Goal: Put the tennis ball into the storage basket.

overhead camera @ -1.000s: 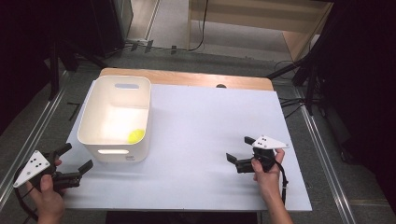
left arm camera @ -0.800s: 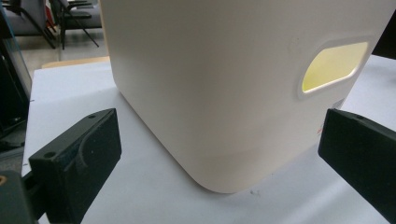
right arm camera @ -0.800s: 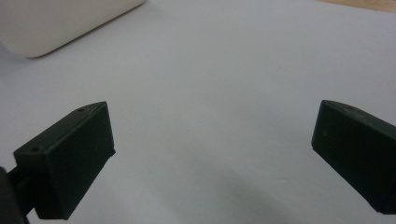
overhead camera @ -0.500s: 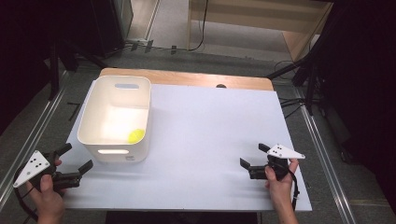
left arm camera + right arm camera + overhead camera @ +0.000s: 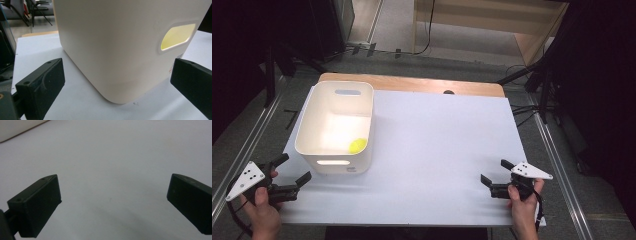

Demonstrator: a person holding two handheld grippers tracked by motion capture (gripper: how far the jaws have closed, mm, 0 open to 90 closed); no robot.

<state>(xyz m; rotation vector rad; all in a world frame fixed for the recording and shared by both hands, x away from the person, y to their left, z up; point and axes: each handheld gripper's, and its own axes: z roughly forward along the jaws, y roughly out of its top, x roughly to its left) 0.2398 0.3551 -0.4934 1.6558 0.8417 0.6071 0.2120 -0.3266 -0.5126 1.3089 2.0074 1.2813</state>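
A white plastic bin [image 5: 335, 127] stands on the left half of the white table top [image 5: 437, 145], and a small yellow-green ball [image 5: 357, 145] lies in its near right corner. My left gripper [image 5: 294, 169] is open at the table's near left corner, a short way in front of the bin. In the left gripper view the bin's rounded corner [image 5: 120, 57] and its handle slot [image 5: 178, 37] loom close between the spread jaws. My right gripper [image 5: 495, 172] is open low over the bare table near the front right edge, with nothing between its jaws.
A wooden strip [image 5: 412, 84] runs along the table's far edge. Metal rails [image 5: 557, 165] flank both sides, with cables and dark stands on the floor beyond. The white surface [image 5: 112, 170] stretches bare ahead of the right gripper.
My right hand and gripper have drawn back toward the near right edge of the table over the last second. The left gripper and the bin have stayed put.
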